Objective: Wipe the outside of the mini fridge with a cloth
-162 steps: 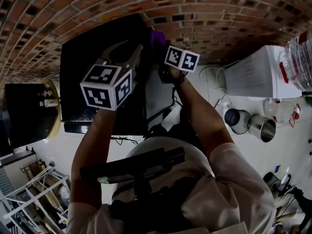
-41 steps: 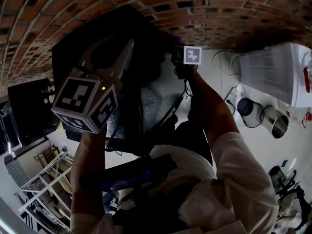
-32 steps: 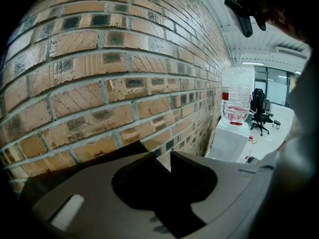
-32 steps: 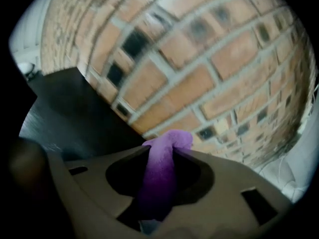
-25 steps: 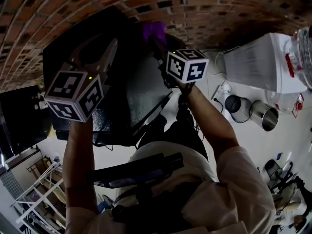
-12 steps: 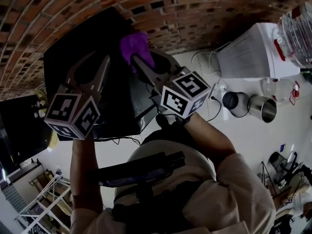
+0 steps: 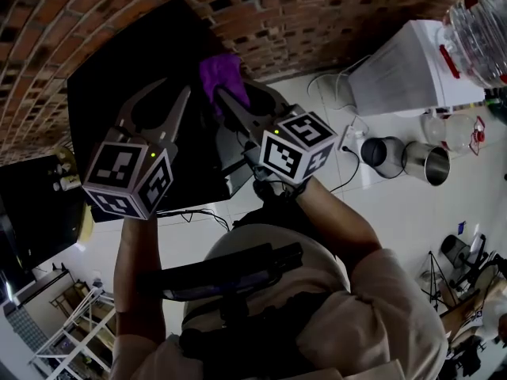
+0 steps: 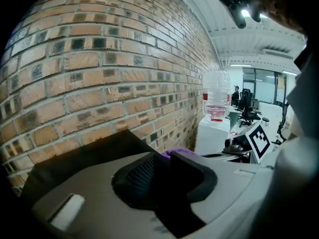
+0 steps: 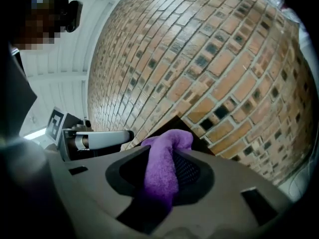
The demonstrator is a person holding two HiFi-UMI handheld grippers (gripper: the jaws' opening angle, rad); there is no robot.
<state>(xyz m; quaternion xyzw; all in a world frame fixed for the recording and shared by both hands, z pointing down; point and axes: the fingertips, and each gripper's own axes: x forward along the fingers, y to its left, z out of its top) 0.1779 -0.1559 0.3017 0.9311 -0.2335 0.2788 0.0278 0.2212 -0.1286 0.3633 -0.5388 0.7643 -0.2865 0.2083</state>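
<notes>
Raised side by side, the left gripper (image 7: 174, 92) holds its fingers slightly apart with nothing between them, while the right gripper (image 7: 228, 100) has its fingers clamped on a purple cloth (image 7: 219, 71).

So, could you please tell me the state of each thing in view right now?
Mini fridge: upright against the brick wall; can't tell the door's state.
Right gripper: shut on the purple cloth.
Purple cloth: bunched, pinched in those jaws, at the fridge's back corner.
Left gripper: jaws apart, nothing between them.
Water bottle: upended on the white dispenser.
</notes>
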